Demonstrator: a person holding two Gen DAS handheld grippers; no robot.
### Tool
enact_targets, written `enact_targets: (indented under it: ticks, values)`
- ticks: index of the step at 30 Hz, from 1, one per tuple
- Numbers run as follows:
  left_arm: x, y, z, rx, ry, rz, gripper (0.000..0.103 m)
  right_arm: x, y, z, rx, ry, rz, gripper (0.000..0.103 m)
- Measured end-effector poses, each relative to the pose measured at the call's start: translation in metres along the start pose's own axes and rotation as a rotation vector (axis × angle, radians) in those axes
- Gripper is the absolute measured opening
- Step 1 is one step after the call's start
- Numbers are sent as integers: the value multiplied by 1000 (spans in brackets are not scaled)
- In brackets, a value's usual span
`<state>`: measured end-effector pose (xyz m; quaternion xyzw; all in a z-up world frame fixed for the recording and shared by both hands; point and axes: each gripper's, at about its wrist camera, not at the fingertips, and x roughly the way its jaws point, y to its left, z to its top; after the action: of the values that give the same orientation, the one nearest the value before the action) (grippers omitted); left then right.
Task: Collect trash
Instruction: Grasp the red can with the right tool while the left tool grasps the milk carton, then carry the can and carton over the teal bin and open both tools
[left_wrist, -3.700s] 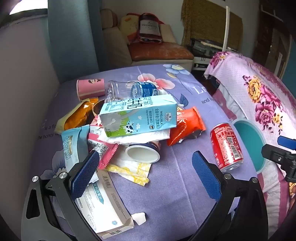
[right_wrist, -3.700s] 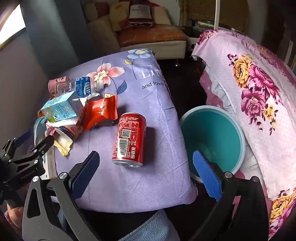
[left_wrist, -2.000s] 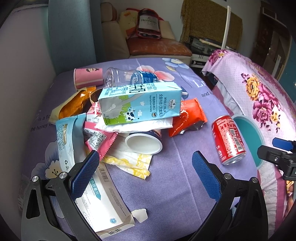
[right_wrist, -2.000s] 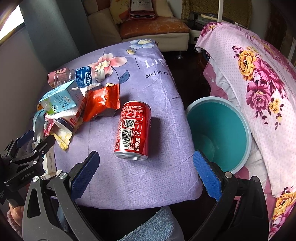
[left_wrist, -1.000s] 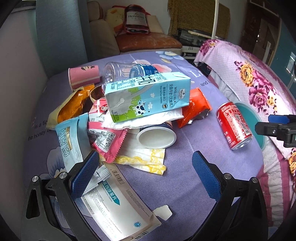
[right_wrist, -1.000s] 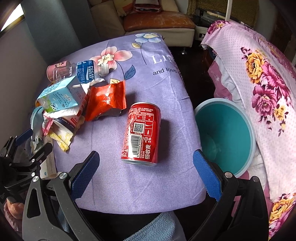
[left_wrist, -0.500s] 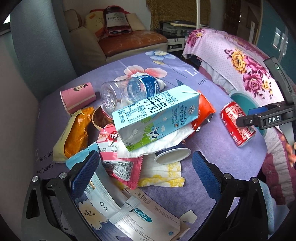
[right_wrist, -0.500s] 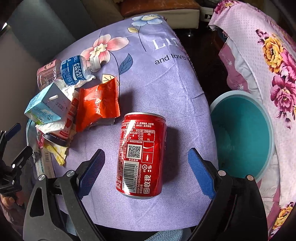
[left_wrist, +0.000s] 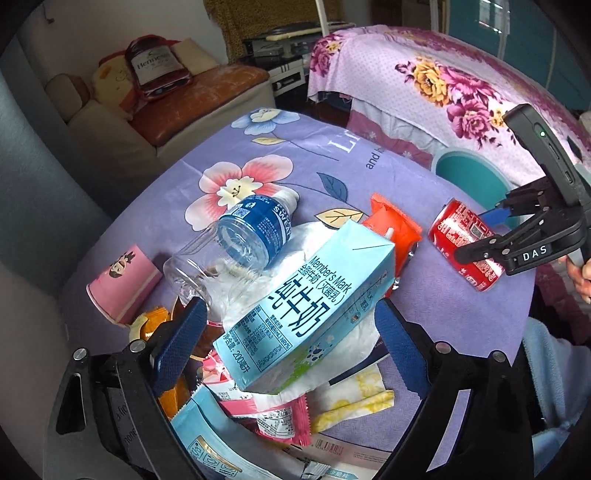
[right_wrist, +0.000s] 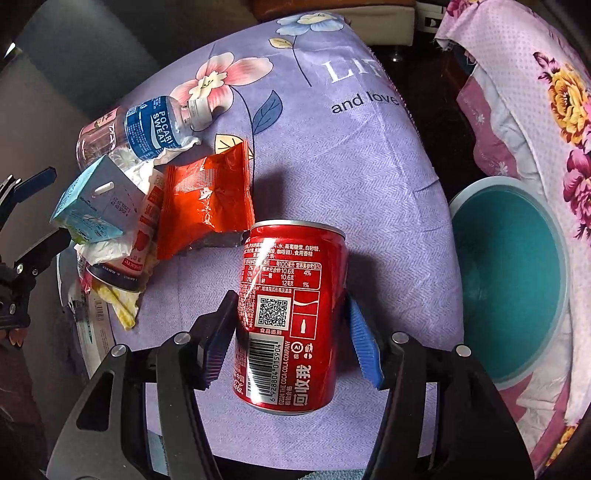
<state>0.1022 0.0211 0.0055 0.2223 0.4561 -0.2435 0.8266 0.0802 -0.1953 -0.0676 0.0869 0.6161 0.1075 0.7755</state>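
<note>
Purple floral tablecloth (right_wrist: 332, 155); right gripper (right_wrist: 291, 332) jaws just closing, pinching red can (right_wrist: 291, 314); left gripper (left_wrist: 291, 339) spread around milk carton (left_wrist: 306, 314).

- Left gripper (left_wrist: 288, 339): black angular frame with silver screw heads at the joints; two fingers (left_wrist: 179, 341) faced with dark blue ribbed pads.
- Right gripper (right_wrist: 291, 338): the same black frame and silver screws; fingers (right_wrist: 364, 347) padded in brighter blue ridged rubber; seen from the left wrist camera, white letters "DAS" mark its arm; a black device with a small green light is mounted above.
- Person: a light blue sleeve (left_wrist: 546, 373) at the frame's edge.
</note>
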Motion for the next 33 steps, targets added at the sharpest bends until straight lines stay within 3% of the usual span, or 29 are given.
enact_targets:
  ticks: [6,8,15,20,22,23,33]
  values:
    - [22,5,8,60,88,-67,88,2,-4,2,-2,20,25,56]
    - [29,3,7,57,122,-107,66,2,-7,2,7,22,34,56]
    - [23,-8,1,-17,98,-172,48,3,-11,5,2,22,44,57]
    - [39,-23,1,-41,156,-160,49,4,-11,5,0,5,61,57]
    - [40,-25,4,-76,143,-162,47,4,-12,3,3,-9,69,57]
    - [39,-26,6,-98,135,-158,38,3,-12,2,2,-21,66,57]
    - [-7,-25,11,-289,29,-45,38,-34,-31,-7,43,-124,118,56]
